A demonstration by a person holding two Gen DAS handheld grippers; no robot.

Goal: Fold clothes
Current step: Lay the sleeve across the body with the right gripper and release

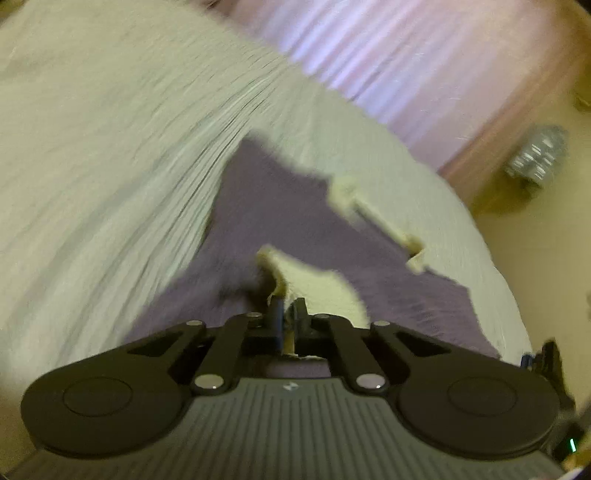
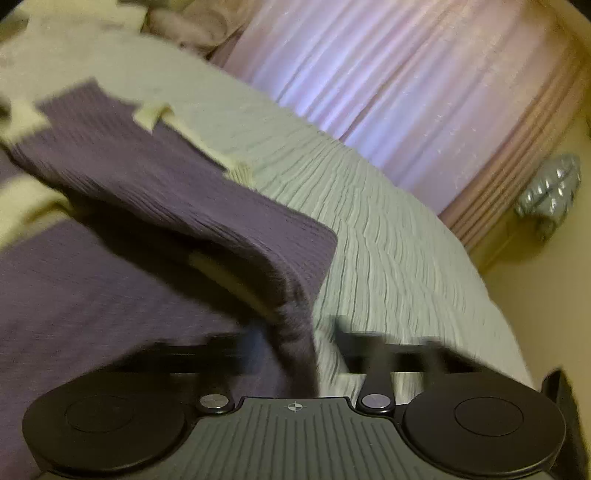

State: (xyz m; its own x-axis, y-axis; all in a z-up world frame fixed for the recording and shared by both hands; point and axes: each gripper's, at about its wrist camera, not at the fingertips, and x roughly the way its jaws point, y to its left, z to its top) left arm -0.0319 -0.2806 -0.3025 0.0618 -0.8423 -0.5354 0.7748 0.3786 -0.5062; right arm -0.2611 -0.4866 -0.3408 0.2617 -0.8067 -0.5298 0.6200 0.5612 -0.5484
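A purple ribbed garment (image 1: 277, 206) with cream trim lies spread on the pale bed cover (image 1: 110, 147). My left gripper (image 1: 286, 314) is shut, with a strip of the cream trim (image 1: 310, 288) pinched between its fingers. In the right wrist view the same garment (image 2: 147, 184) is doubled over, and a raised purple fold (image 2: 295, 325) stands between the fingers of my right gripper (image 2: 297, 339). Those fingers are blurred and stand apart on either side of the fold, not pressing it. More cream patches show at the garment's far edge (image 2: 155, 114).
The bed cover (image 2: 388, 240) ends at a rounded edge on the right, with bare floor (image 2: 546, 314) beyond. Pink curtains (image 2: 369, 92) hang behind the bed. A shiny silver object (image 2: 550, 192) sits on the floor. Bunched fabric (image 2: 192, 26) lies at the far end.
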